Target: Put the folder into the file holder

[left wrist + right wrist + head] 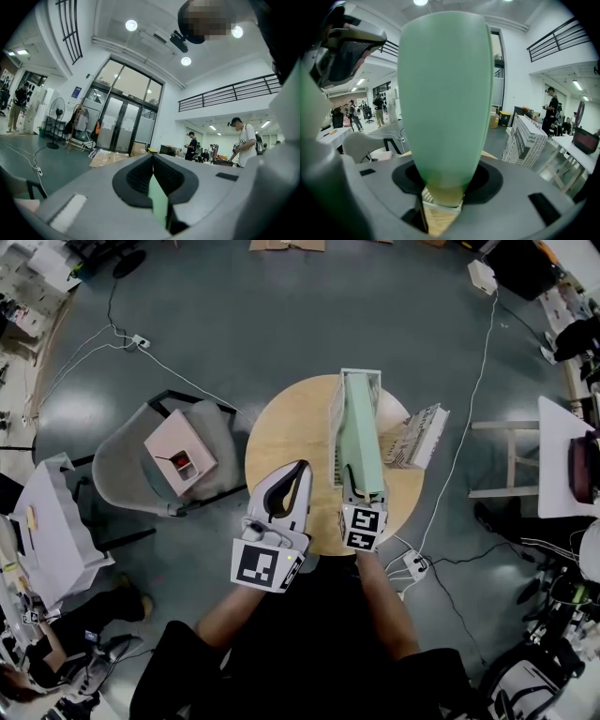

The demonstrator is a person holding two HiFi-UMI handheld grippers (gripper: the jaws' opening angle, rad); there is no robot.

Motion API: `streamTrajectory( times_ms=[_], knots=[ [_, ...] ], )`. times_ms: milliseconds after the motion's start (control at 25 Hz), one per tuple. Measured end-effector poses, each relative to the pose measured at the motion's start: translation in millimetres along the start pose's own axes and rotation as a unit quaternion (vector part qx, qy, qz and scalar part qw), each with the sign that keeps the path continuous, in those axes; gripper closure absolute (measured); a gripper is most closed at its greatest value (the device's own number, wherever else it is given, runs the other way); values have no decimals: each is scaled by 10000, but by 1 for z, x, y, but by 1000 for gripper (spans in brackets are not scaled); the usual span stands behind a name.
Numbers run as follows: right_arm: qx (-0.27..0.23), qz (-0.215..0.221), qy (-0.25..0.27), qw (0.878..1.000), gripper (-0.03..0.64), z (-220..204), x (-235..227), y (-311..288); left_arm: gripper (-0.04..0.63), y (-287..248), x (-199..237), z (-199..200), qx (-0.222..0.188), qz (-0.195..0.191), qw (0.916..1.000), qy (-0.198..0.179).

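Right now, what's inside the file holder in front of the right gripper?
A green folder fills the file holder, and its near end sits between the right gripper's jaws. The holder's floor, and anything under the folder, is covered.

Evenly and fairly brightly lit from overhead. Shows pale sheen on the grey floor (66, 413) at the left of the head view, and only soft, faint shadows below the round table (281, 442). Bends strongly toward every edge, with dark corners in all three views. Flares white at the round ceiling lights (131, 25) in the left gripper view, sharp far off yet soft close to the lens. Blurs the green folder (445, 93), close to the lens in the right gripper view, into a smooth shape; keeps the far room clear.
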State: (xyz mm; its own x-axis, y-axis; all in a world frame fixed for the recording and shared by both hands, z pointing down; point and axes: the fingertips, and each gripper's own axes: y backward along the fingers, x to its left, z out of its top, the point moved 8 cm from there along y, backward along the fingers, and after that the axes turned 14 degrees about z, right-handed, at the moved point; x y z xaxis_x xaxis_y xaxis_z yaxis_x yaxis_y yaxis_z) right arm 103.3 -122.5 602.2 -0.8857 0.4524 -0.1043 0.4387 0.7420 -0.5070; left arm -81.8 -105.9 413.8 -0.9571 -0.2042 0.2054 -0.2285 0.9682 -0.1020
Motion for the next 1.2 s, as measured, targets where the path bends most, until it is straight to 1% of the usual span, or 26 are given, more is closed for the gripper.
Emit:
streamTrajectory(
  times_ms=[400, 680, 920, 1200],
  knots=[
    [47, 98, -32, 9999, 414, 1, -3, 2, 588, 8, -6, 3, -84, 62, 9999, -3],
    [238, 345, 88, 9991, 374, 3, -3, 11, 588, 10, -10, 5, -148, 111, 9998, 5],
    [257, 605, 141, 9977, 362, 12, 0, 38, 588, 14, -17, 8, -215, 136, 9997, -4],
    [174, 843, -124, 9962, 357, 23, -5, 73, 588, 18, -23, 15, -312, 184, 9993, -7]
  ],
)
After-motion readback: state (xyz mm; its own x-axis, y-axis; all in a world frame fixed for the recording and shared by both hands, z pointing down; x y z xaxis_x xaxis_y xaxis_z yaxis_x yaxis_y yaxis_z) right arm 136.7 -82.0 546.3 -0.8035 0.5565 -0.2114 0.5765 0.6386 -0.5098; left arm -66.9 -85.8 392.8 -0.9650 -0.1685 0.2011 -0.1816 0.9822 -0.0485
